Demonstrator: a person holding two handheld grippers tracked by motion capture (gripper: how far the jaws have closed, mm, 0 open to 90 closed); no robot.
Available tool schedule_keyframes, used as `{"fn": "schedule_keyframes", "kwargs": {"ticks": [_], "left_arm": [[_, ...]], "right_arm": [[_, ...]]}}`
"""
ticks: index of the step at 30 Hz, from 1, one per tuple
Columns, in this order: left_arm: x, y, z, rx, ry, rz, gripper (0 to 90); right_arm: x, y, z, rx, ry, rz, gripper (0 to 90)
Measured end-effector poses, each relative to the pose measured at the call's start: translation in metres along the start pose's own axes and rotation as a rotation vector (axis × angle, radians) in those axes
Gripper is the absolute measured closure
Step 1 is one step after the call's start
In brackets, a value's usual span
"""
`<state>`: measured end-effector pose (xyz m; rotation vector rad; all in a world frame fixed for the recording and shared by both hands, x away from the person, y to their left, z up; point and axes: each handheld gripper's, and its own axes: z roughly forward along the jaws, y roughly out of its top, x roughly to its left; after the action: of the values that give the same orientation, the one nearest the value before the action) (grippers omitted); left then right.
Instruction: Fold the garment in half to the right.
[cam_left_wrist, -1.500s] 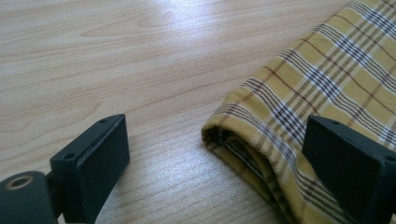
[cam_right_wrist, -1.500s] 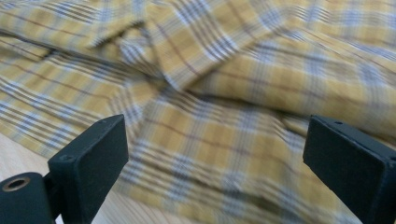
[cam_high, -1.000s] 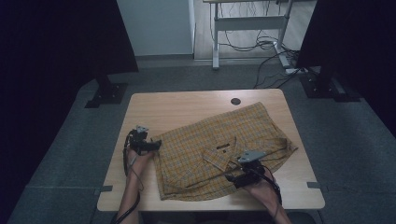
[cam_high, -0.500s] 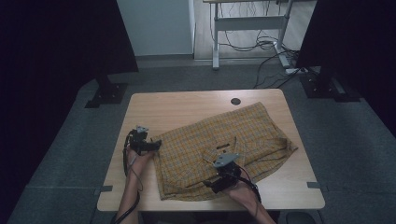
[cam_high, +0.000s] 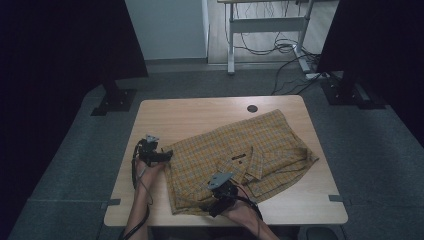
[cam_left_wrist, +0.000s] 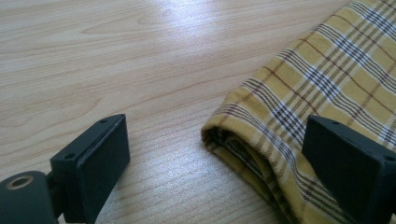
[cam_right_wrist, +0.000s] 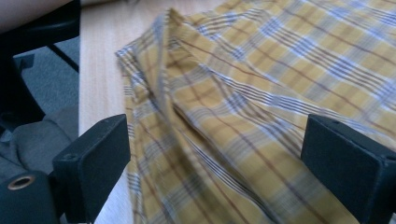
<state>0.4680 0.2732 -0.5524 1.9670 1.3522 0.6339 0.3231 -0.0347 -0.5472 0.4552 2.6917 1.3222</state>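
the yellow plaid shirt (cam_high: 240, 157) lies spread on the bench (cam_high: 200, 115). the left gripper (cam_high: 162, 155) gapes wide at its folded edge, gripping nothing. the right gripper (cam_high: 214, 207) hovers over the cloth, jaws wide and empty.

Table: light wooden tabletop (cam_high: 200, 117), round black cable hole (cam_high: 252, 108) near its far edge.
Floor: grey carpet (cam_high: 80, 165).
Background: grey metal desk frame (cam_high: 265, 25), black cables (cam_high: 285, 50) trailing beneath.

High view is pretty dim, dark around the edges, with the surface (cam_high: 200, 117) lit softly from above. Left gripper view is sharp, with a pale glare patch on the wood up top. Right gripper view looks smeared, probably motion blur, especially across the shirt (cam_right_wrist: 261, 107).
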Motion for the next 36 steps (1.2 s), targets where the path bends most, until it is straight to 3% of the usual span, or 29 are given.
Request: {"fn": "schedule_keyframes", "kwargs": {"ticks": [13, 16, 19, 23, 27, 30, 33, 36], "left_arm": [[0.001, 0.000, 0.000, 0.002, 0.001, 0.007, 7.8], [0.001, 0.000, 0.000, 0.001, 0.003, 0.006, 8.0], [0.001, -0.001, -0.001, -0.009, 0.003, 0.005, 10.8], [-0.004, -0.003, -0.006, -0.048, -0.053, 0.047, 36.4], [-0.013, -0.004, -0.007, -0.063, -0.085, 0.053, 62.5], [-0.016, -0.005, -0.008, -0.065, -0.115, 0.048, 78.7], [-0.017, -0.005, -0.008, -0.065, -0.125, 0.043, 82.9], [-0.015, -0.005, -0.009, -0.060, -0.138, 0.038, 84.3]], "right_arm": [[0.025, 0.015, 0.036, 0.031, 0.076, -0.066, 11.8], [0.027, 0.015, 0.043, 0.061, 0.055, -0.086, 15.1], [0.031, 0.017, 0.045, 0.080, 0.001, -0.121, 21.9], [0.028, 0.018, 0.043, 0.070, -0.030, -0.099, 39.7], [0.027, 0.016, 0.041, 0.049, -0.079, -0.071, 57.9], [0.031, 0.017, 0.041, 0.060, -0.126, -0.087, 73.0], [0.032, 0.018, 0.041, 0.066, -0.144, -0.095, 77.6], [0.025, 0.018, 0.039, 0.046, -0.102, -0.050, 81.4]]}}
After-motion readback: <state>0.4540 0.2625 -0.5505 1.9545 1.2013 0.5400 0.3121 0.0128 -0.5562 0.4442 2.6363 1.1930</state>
